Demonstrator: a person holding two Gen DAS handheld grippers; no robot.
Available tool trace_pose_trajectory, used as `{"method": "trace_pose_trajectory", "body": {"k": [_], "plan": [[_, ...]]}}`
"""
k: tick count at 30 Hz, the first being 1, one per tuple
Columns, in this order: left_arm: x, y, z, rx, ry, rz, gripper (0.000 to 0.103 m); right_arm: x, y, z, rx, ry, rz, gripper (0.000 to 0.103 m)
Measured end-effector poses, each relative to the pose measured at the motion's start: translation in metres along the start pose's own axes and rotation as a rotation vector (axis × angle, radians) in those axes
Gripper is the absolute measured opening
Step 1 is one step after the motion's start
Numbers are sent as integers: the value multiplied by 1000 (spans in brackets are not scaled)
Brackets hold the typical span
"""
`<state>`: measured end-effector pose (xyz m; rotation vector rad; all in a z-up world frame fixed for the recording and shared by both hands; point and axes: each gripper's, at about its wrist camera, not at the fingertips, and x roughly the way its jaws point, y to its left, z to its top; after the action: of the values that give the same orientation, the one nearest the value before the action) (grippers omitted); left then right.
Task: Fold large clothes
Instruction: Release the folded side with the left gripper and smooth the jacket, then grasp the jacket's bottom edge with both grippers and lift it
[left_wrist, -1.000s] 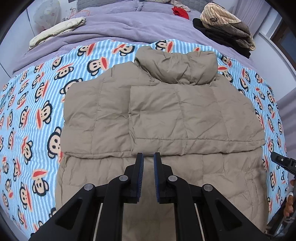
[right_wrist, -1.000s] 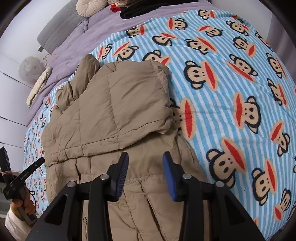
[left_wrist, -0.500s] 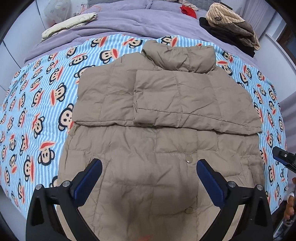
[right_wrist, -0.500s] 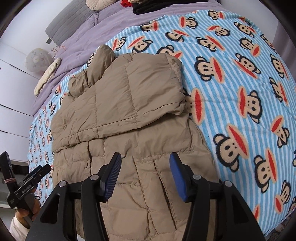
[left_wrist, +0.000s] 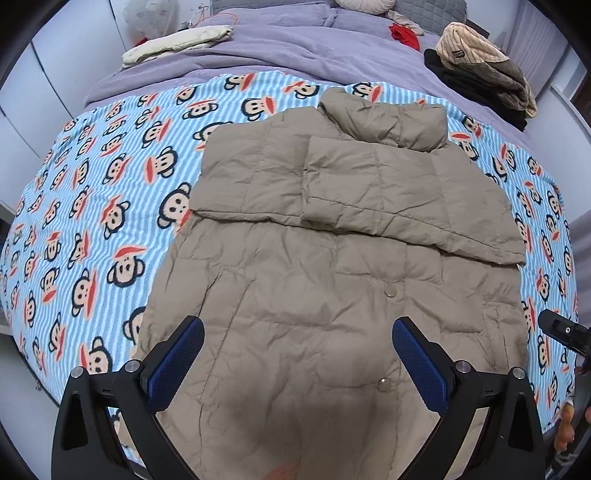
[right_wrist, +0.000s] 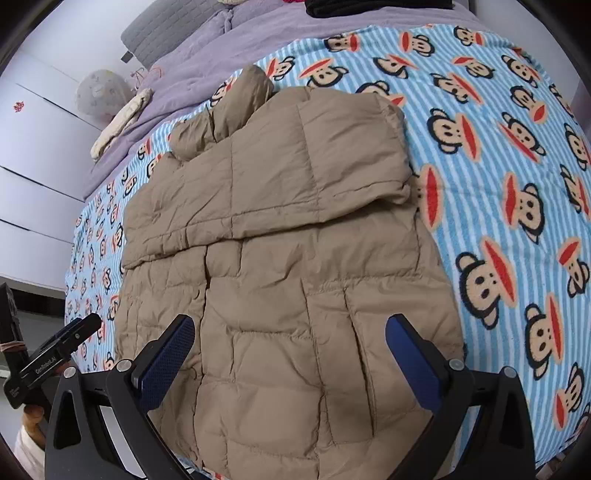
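A tan puffer jacket (left_wrist: 332, 266) lies flat on a bed, spread over a blue-striped blanket (left_wrist: 103, 206) printed with cartoon monkey faces. Both sleeves are folded across its chest, one overlapping the other, and its stand-up collar (left_wrist: 388, 122) points to the far end of the bed. Two snap buttons (left_wrist: 390, 292) show on the lower front, which lies nearest the cameras.

The left gripper (left_wrist: 297, 363) hangs over the jacket's near hem, its blue-padded jaws released and spread wide, with nothing pinched between them. The right gripper (right_wrist: 290, 360) hangs over the hem's right portion; its jaws have just been opening and now stand just as wide, the quilted fabric lying beneath them ungripped. Each tool shows at the edge of the other's view, the person's fingers wrapped around its handle.

Beyond the blanket, a lilac duvet (left_wrist: 280, 48) covers the far end of the bed. On it lie a cream garment (left_wrist: 177, 44) at far left, a small red item (left_wrist: 404, 35) near the middle, and at far right a heap of dark and striped clothes (left_wrist: 480, 70). White cupboard doors (right_wrist: 33, 147) line the wall on the left.
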<state>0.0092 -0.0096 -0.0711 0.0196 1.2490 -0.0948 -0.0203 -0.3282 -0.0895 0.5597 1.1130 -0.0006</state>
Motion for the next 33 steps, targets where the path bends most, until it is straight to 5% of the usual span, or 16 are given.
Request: {"method": "trace_pose_trajectory", "body": {"k": [10,21,33], "plan": [[0,29,-33,14,34,-7,102,2,5,-23,91,31,73,103],[14,75,-98,33,111,-77,102,15,19,-107,252,76,115,103],[19,147,-145,-82,185,-259,102,-8,-11,-165,458,25,198,103]]}}
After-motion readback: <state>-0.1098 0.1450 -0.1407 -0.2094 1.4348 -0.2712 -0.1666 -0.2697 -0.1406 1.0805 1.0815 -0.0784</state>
